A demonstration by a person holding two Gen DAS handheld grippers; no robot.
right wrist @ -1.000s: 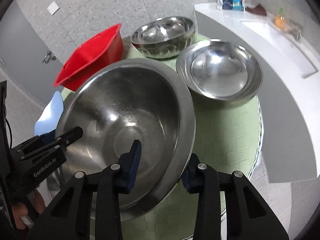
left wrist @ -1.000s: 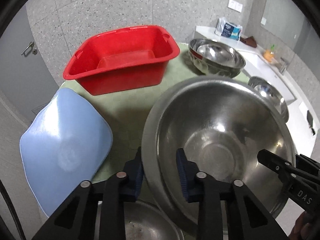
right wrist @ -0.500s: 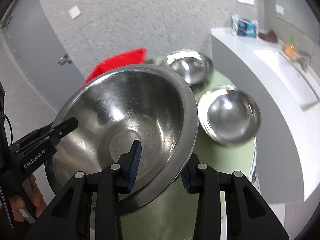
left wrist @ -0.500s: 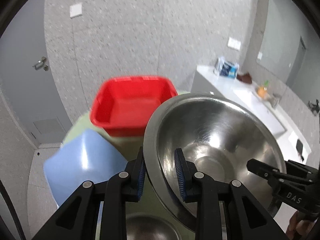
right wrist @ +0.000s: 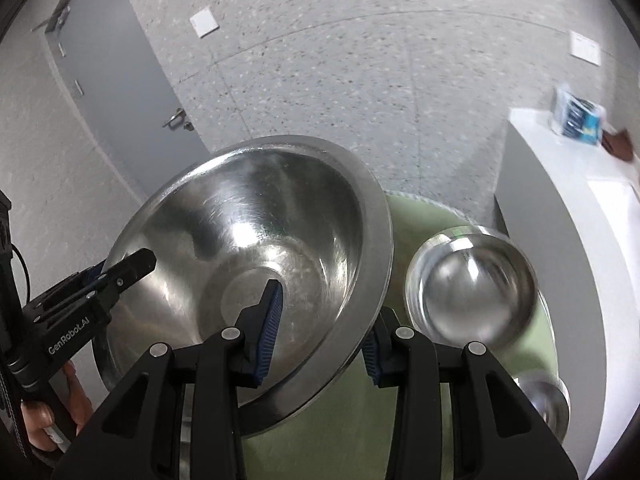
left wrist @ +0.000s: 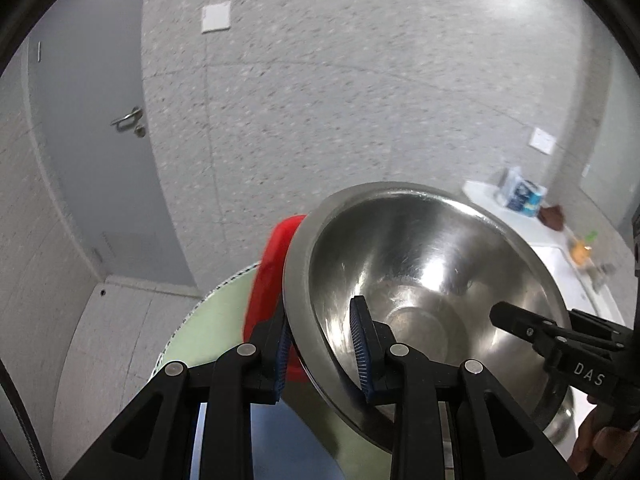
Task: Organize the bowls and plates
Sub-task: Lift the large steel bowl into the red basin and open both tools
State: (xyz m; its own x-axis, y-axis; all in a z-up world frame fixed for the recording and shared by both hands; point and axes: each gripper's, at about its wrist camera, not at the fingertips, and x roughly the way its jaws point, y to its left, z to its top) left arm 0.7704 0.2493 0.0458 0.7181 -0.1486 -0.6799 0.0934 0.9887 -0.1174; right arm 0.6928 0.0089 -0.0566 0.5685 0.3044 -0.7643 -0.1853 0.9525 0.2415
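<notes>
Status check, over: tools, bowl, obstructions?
Left tool and right tool both clamp big steel bowl rim. Bowl airborne, tilted. Smaller bowl on table below right.

both grippers, left (left wrist: 322,350) and right (right wrist: 320,330), fingers clamped, raised

Right tongs (right wrist: 320,332) clamping big steel bowl (right wrist: 256,248) rim, left tongs (right wrist: 124,270) opp side, smaller bowl (right wrist: 470,286) beside

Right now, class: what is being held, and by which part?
The large steel bowl, pinched at opposite rims by the left gripper and right gripper.
</notes>
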